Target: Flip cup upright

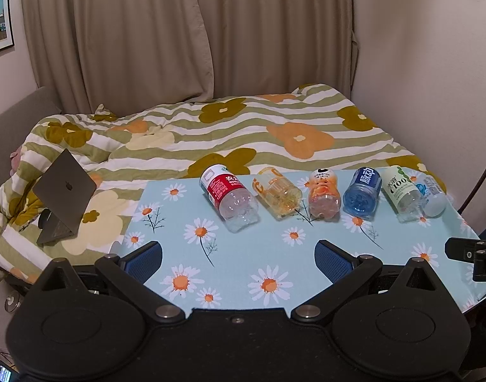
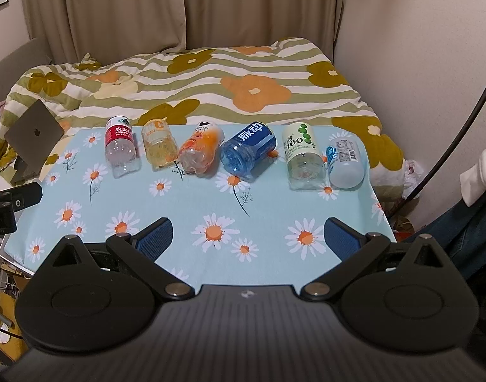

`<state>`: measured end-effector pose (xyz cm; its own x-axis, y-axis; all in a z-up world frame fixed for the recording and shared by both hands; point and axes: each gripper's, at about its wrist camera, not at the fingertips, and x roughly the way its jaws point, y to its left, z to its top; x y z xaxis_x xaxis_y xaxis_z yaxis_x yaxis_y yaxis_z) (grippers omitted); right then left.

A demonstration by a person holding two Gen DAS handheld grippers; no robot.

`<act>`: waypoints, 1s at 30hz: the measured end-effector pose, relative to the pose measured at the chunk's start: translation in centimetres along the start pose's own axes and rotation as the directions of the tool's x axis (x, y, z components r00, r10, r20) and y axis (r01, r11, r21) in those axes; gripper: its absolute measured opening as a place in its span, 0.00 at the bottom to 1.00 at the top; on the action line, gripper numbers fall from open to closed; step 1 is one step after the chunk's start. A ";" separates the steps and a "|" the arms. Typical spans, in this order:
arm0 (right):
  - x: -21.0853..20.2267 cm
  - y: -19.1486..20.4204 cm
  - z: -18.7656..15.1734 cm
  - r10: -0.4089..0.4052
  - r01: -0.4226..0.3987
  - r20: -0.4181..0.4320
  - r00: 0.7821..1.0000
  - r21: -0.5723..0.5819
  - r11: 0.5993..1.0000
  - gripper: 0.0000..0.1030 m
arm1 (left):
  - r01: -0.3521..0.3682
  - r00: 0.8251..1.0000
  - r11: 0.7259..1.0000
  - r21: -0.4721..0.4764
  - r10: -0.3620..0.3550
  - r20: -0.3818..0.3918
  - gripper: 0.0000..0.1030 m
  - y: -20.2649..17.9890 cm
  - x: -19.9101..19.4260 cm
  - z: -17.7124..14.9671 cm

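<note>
Several cut bottle cups lie on their sides in a row at the far side of the daisy-print table [image 1: 243, 261] [image 2: 166, 210]. From the left: a red-label cup [image 1: 227, 195] [image 2: 120, 148], a yellow cup [image 1: 278, 191] [image 2: 158, 146], an orange cup [image 1: 324, 195] [image 2: 200, 151], a blue cup [image 1: 362, 194] [image 2: 247, 151], a green-label cup [image 1: 402, 192] [image 2: 303, 159] and a pale blue cup [image 1: 433, 197] [image 2: 344, 162]. My left gripper [image 1: 239, 258] is open and empty, well short of the row. My right gripper [image 2: 247, 234] is open and empty, also short of it.
A bed with a flowered quilt [image 1: 243, 127] lies beyond the table. An open laptop [image 1: 63, 197] [image 2: 33, 137] stands on the quilt at the left. Curtains and walls close the back. The other gripper's body shows at the right edge [image 1: 472, 254] and left edge [image 2: 7, 203].
</note>
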<state>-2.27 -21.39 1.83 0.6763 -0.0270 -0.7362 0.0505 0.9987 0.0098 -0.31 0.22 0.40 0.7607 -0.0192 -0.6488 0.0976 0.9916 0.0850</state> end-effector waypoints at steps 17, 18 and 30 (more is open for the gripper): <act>1.0 -1.3 0.1 0.041 -0.039 -0.034 0.999 0.048 0.998 1.00 | 0.003 0.999 1.000 -0.024 -0.004 -0.053 1.00 -1.2 1.6 1.6; 1.2 -1.8 0.3 0.040 -0.038 -0.039 0.998 0.049 0.998 1.00 | 0.003 0.998 0.999 -0.032 -0.005 -0.061 1.00 -1.5 1.9 1.6; 8.3 -10.3 4.3 -0.009 0.010 -0.062 0.998 0.020 1.000 1.00 | -0.054 0.989 0.995 -0.088 0.041 -0.144 1.00 -5.8 6.0 2.0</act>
<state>5.96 -32.06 -1.50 0.6286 -0.0334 -0.7770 0.0720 0.9973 0.0154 4.93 -5.93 -2.48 0.6639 0.0401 -0.7468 -0.0005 0.9986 0.0531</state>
